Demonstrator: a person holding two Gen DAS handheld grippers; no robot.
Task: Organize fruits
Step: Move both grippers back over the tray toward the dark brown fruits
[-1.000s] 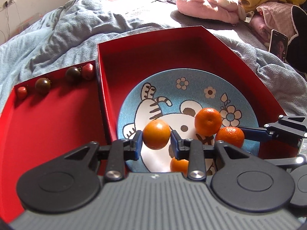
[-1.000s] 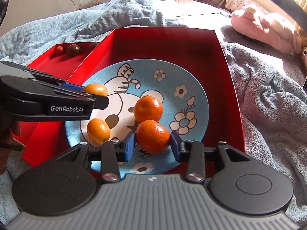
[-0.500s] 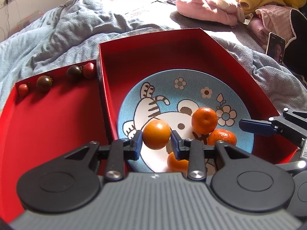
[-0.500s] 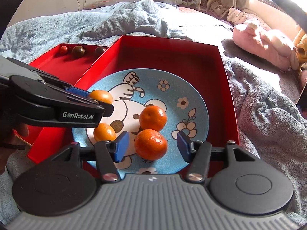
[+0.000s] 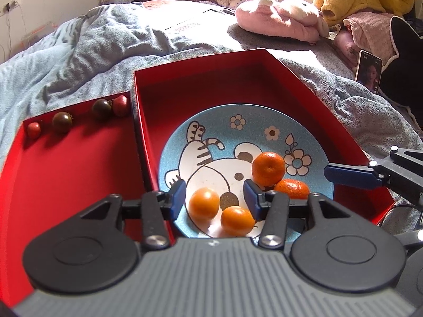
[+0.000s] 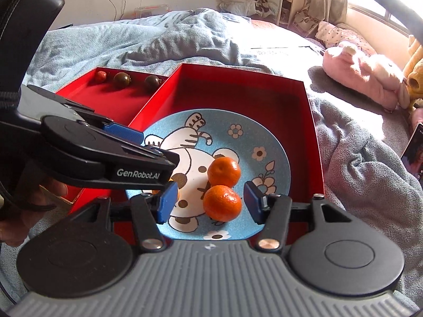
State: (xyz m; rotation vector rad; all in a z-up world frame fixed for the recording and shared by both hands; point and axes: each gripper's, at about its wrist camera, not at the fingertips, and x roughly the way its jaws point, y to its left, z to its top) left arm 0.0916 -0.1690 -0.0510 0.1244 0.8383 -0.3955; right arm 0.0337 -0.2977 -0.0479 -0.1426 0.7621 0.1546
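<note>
Several tangerines lie on a blue cartoon plate (image 5: 312, 129) inside a deep red box (image 5: 201, 79). My left gripper (image 5: 214, 198) is open above the plate's near side. One tangerine (image 5: 205, 204) lies loose between its fingers and another (image 5: 237, 220) sits just right of it. Two more tangerines (image 5: 268, 168) (image 5: 292, 188) lie further right. My right gripper (image 6: 209, 203) is open over the plate (image 6: 275, 145), with a tangerine (image 6: 222, 203) lying free between its fingers and a second (image 6: 224, 171) behind it. The left gripper's body (image 6: 105, 158) hides the plate's left side.
A shallow red tray (image 5: 66, 174) adjoins the box on the left, with several small red and dark fruits (image 5: 62, 122) along its far wall. Everything rests on a rumpled blue-grey blanket (image 5: 92, 52). A pink plush toy (image 5: 280, 18) and a phone (image 5: 368, 72) lie beyond.
Both grippers opened and let go of their tangerines, which now lie on the plate. Both grippers drew back slightly.
</note>
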